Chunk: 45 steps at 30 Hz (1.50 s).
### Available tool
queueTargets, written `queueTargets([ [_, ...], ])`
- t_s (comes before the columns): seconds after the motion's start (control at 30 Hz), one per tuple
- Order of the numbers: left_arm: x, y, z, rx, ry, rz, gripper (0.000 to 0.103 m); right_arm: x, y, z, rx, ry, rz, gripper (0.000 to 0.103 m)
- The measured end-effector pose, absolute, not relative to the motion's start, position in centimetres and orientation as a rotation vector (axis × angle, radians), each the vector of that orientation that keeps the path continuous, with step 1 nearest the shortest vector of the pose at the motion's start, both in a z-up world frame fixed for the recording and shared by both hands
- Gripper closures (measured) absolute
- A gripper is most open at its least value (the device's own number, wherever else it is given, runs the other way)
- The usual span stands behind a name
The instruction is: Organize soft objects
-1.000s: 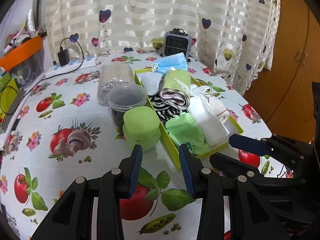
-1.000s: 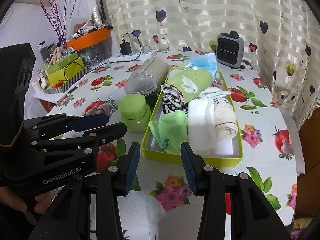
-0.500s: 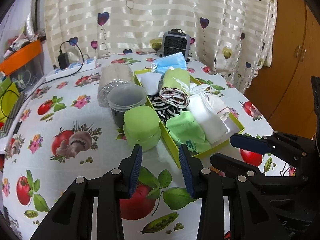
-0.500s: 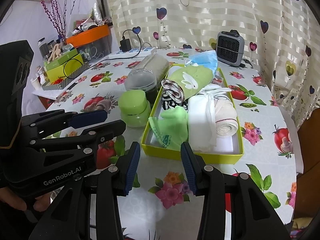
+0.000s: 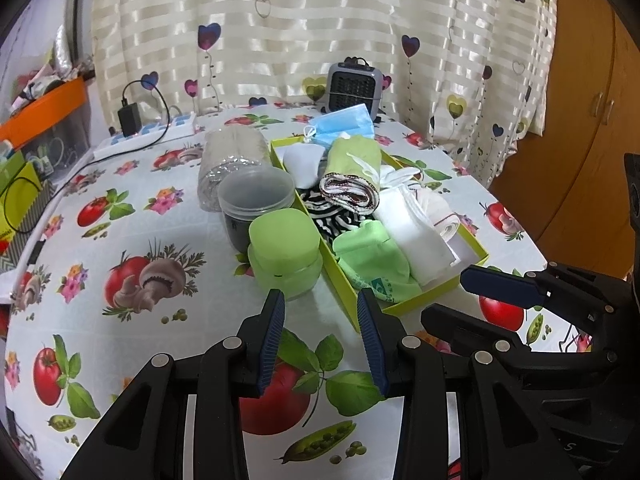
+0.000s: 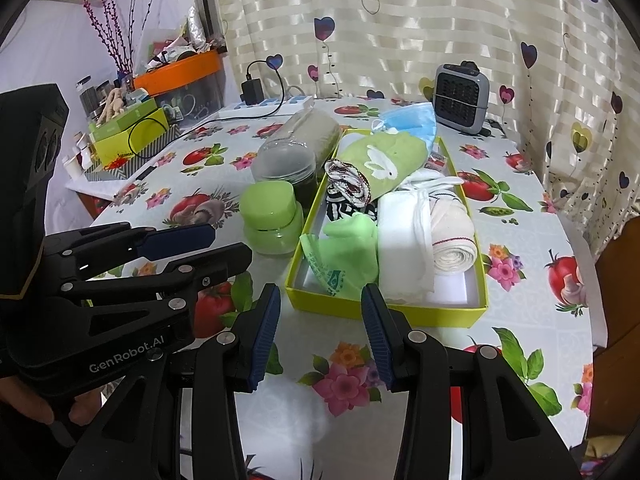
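A: While both grippers hang over the near edge of the table (image 6: 532,240), note the jaw states.

B: Left gripper (image 5: 320,338): jaws spread, nothing between the pads, only the fruit-print cloth below. Right gripper (image 6: 320,332): jaws spread as well, empty.

A: Location of the soft objects?

B: Packed in the yellow-green box (image 6: 384,310), which sits on the table just beyond the right gripper. Front row, left to right in the right wrist view: crumpled green bag (image 6: 344,252), folded white cloth (image 6: 404,240), rolled cream bandage (image 6: 454,236). Behind them: a black-and-white striped cloth (image 6: 348,210), a small roll with dark red trim (image 6: 348,182), a green towel with a white rabbit (image 6: 380,156). A blue face mask (image 6: 412,120) overhangs the far end of the box.

A: Beside the box?

B: Touching or just beside its left wall: a green lidded jar (image 5: 286,254), behind it a clear tub with dark contents (image 5: 256,204), then a clear jar lying on its side (image 5: 232,160). A small grey heater (image 5: 354,88) stands at the curtain.

A: Person?

B: Fingers under the left gripper's handle, lower left of the right wrist view.
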<state>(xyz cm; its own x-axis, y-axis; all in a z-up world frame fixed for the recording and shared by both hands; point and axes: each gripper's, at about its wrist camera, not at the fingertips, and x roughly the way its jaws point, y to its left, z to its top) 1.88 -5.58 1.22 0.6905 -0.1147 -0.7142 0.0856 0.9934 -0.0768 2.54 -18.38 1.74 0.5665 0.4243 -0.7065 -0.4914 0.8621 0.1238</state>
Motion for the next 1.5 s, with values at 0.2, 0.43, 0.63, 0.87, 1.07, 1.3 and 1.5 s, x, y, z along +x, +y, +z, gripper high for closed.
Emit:
queueTargets([
  [0.2,1.85,-5.24,1.35,-0.041,0.805,-0.109,0.067,2.53,-18.41,1.77,-0.089,0.805,0.541,0.06],
  [0.43,1.73,-5.36,1.38,-0.039,0.804,-0.108,0.067,2.35,-18.42,2.04,-0.087,0.803,0.545,0.06],
  [0.63,1.74,-5.33,1.36,-0.04,0.805,-0.107,0.067,2.34,-18.4,2.01,-0.088,0.803,0.545,0.06],
  [0.87,1.89,-4.95,1.4,-0.046,0.808,-0.111,0.067,2.24,-18.28,2.05,-0.088,0.805,0.547,0.06],
  [1.07,1.88,-4.95,1.38,-0.058,0.823,-0.114,0.067,2.28,-18.25,2.02,-0.089,0.805,0.545,0.06],
  [1.3,1.4,-5.66,1.28,-0.027,0.799,-0.094,0.067,2.13,-18.15,2.01,-0.088,0.805,0.546,0.06],
  [1.5,1.34,-5.73,1.36,-0.024,0.793,-0.091,0.067,2.14,-18.14,1.93,-0.087,0.804,0.549,0.06],
])
